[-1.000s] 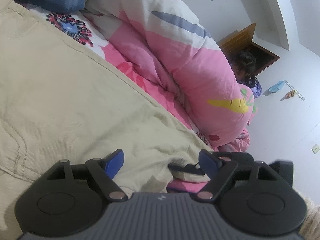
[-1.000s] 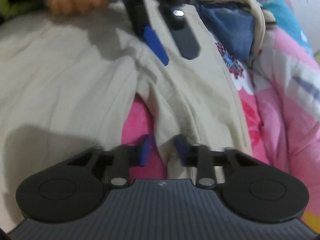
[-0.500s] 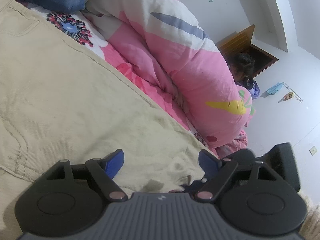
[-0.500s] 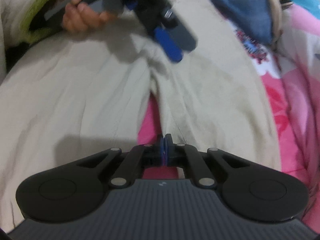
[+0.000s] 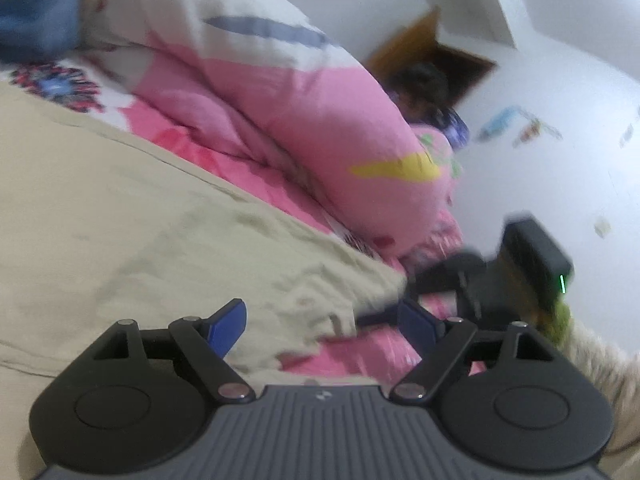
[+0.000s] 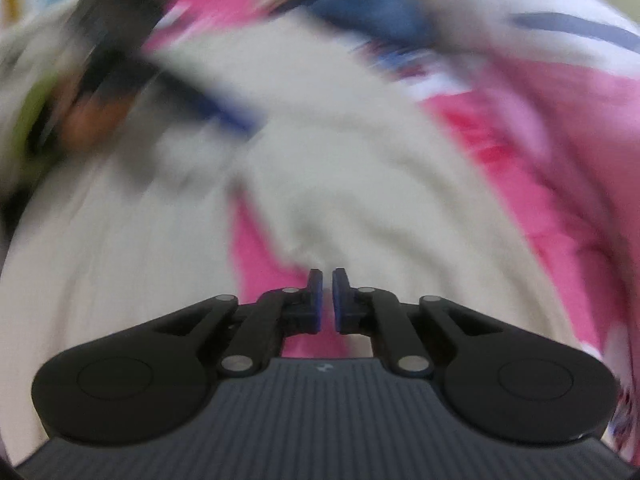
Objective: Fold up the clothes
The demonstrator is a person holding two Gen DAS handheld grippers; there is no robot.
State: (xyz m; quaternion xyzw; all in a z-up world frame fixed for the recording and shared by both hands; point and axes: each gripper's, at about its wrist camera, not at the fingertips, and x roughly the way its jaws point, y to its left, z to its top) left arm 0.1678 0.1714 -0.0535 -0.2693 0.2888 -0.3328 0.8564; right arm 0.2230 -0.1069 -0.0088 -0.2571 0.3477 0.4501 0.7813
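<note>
Black tongs, blue pads — seemingly fuzzy sleeve.

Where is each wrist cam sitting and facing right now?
Left wrist: on the left gripper, open over the beige trousers, facing the pink duvet; right gripper visible.
Right wrist: on the right gripper, nearly shut at the trousers' edge, badly blurred.
Shared: trousers, duvet.

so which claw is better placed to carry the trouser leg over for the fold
The right claw: its pads sit nearly shut at the hem of the beige trousers. The left claw is wide open over the fabric, gripping nothing.
</note>
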